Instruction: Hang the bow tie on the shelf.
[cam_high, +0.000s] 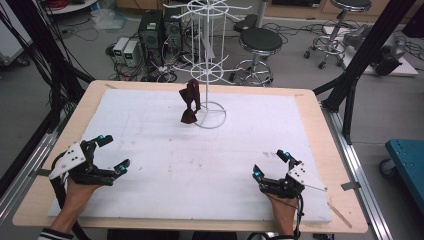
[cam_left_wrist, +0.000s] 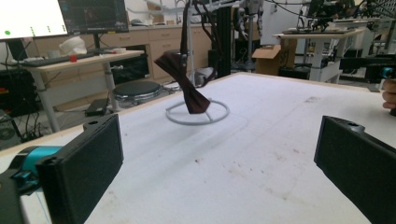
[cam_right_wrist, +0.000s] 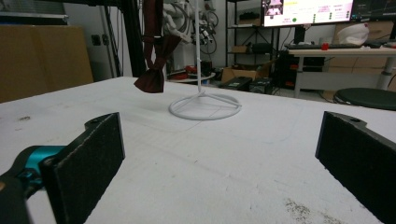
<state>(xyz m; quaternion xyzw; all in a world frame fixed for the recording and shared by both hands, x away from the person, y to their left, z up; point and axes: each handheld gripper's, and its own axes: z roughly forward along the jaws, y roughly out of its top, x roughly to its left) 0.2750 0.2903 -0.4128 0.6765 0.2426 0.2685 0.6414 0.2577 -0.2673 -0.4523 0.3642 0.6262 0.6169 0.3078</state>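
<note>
Two grippers rest low at the near corners, left gripper (cam_high: 114, 152) and right gripper (cam_high: 270, 164), jaws wide, holding nothing. Far off, a dark red bow tie (cam_high: 190, 101) hangs on the white wire rack (cam_high: 208, 65).

White foam sheet (cam_high: 165, 165) covering the wooden table (cam_high: 90, 95) is bare across the whole near half; open run between left gripper (cam_high: 114, 152) and right gripper (cam_high: 270, 164), both with jaws spread wide, nothing between them. Only obstacle: tall white wire display rack (cam_high: 206, 55) standing at the far centre, ring base (cam_left_wrist: 198, 113) flat on the sheet, thin pole up the middle, spoked wheels overhead. Dark red bow tie (cam_high: 190, 101) hangs off it on the left side, lower end just above the sheet, just beside the base ring. Free lanes left and right of the rack out to the table edges.
</note>
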